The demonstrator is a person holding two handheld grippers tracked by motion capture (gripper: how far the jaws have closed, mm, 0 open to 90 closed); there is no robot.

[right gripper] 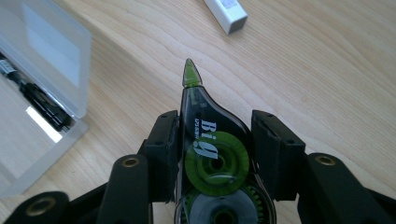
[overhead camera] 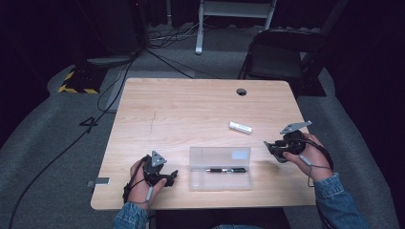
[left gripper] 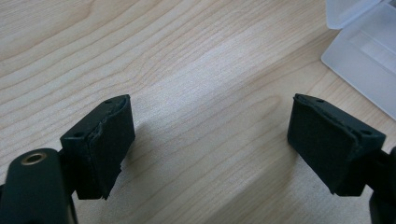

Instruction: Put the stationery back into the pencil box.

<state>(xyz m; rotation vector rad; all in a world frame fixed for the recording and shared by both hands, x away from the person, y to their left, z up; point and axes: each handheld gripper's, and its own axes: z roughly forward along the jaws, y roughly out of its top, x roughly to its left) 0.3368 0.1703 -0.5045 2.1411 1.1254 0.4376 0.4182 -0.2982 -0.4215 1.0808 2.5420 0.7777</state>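
Nearest the lens, in the right gripper view: your right gripper (right gripper: 215, 154) is clamped on a correction tape dispenser (right gripper: 212, 158), smoky casing with green wheels, one black pad against each flat side. Its green tip (right gripper: 191, 74) points away from the jaws, over bare table (right gripper: 327, 74).

Around it: a clear plastic case (overhead camera: 220, 168) sits open at the table's near middle, lid laid back, a black pen (overhead camera: 227, 170) in its tray. A small white block (overhead camera: 240, 127) lies beyond the case, off to its right, well apart from it. Nothing lies between the dispenser and the case.

In the high view your right gripper (overhead camera: 277, 150) sits right of the case, near the table's right edge, jaws pointing left toward the case, wrist in a denim sleeve.

Your left gripper (overhead camera: 172, 175) rests low by the near edge, just left of the case, pointing at it. In its own view the left gripper (left gripper: 210, 140) has its jaws spread wide with nothing between them, only wood grain below; a corner of the case shows at upper right.
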